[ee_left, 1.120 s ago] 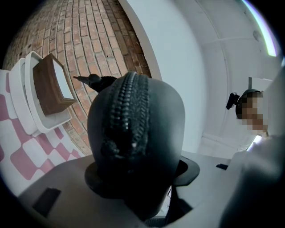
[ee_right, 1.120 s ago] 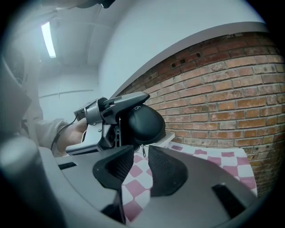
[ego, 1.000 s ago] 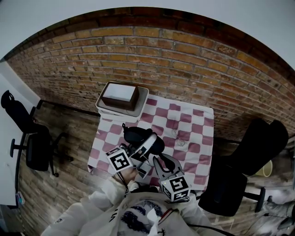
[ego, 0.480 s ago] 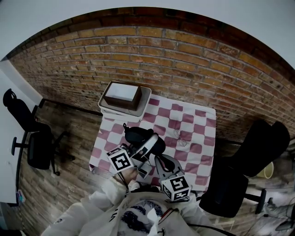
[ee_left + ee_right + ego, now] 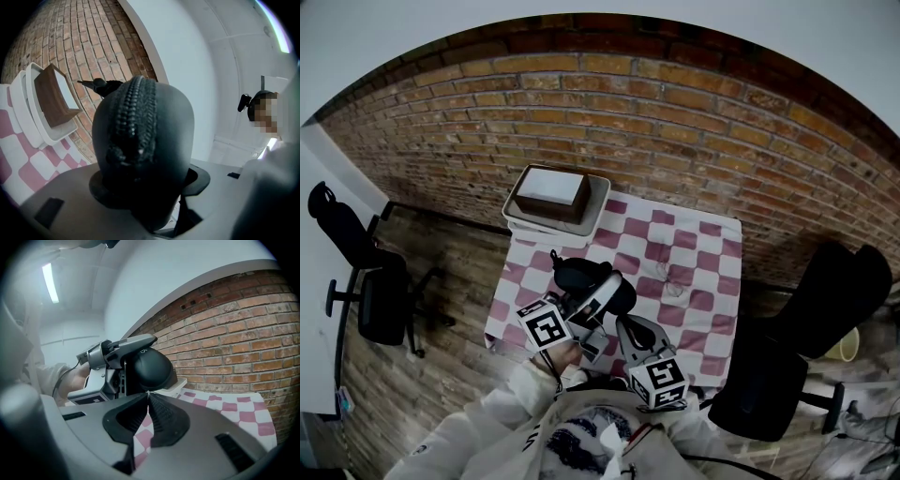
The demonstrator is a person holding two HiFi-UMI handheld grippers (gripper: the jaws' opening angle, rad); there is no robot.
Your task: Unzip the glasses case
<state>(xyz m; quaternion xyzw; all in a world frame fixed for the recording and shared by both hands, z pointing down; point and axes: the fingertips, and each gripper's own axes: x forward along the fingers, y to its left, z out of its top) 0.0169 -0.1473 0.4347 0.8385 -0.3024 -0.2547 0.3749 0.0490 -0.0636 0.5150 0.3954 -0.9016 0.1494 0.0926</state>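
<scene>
The glasses case point(image 5: 581, 275) is black and rounded. It is held up over the near left part of the table point(image 5: 727, 230), which is covered by a red-and-white checked cloth point(image 5: 694, 272). The left gripper point(image 5: 598, 298) has it clamped between its jaws. In the left gripper view the case fills the gap between them end-on, and its zipper point(image 5: 133, 112) runs up the middle of the dark shell, closed as far as can be seen.

The right gripper point(image 5: 148, 394) comes in from the near right, pointing at the case's near end. Its jaws have just been closing, and the ridged pads now meet at the tips, right against the lower edge of the case. A tiny bright speck sits at the point where they meet. It is too small to tell whether that is the zip pull pinched between them.

At the far left corner of the table stands a white tray point(image 5: 517, 208) with a brown box point(image 5: 551, 192) in it. A brick wall point(image 5: 675, 141) runs behind the table's far edge. One dark office chair point(image 5: 366, 281) stands on the wooden floor to the left, and another chair point(image 5: 787, 356) stands to the right
</scene>
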